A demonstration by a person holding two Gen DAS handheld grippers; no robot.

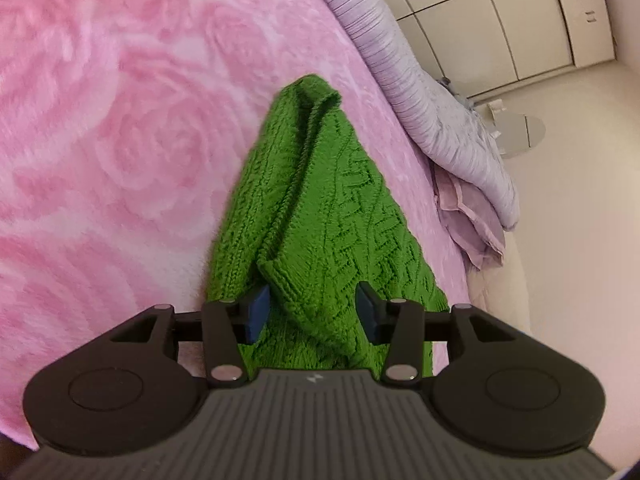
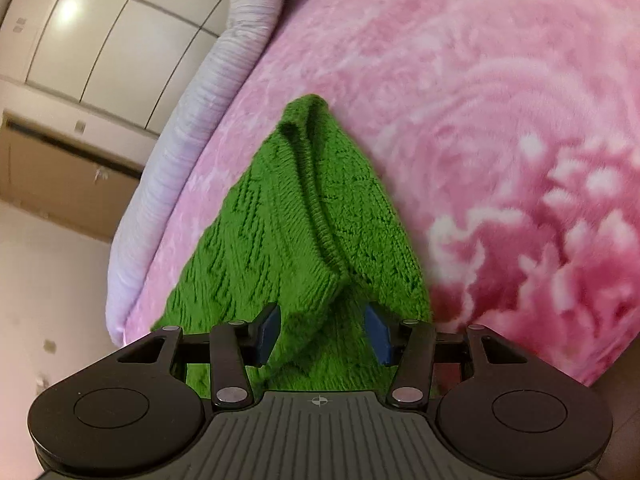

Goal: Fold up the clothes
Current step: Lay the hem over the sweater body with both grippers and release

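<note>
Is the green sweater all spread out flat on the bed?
No. The green sweater is bunched and doubled over, hanging between the left gripper and right gripper above the pink blanket.

— What do we see of the left gripper?
— Black linkage arms with silver pivot pins, blue finger pads, two round black housings flanking a grey ribbed body with a small white mark.
— And the right gripper?
— We note identical construction; its body bears a crosshair mark.
</note>
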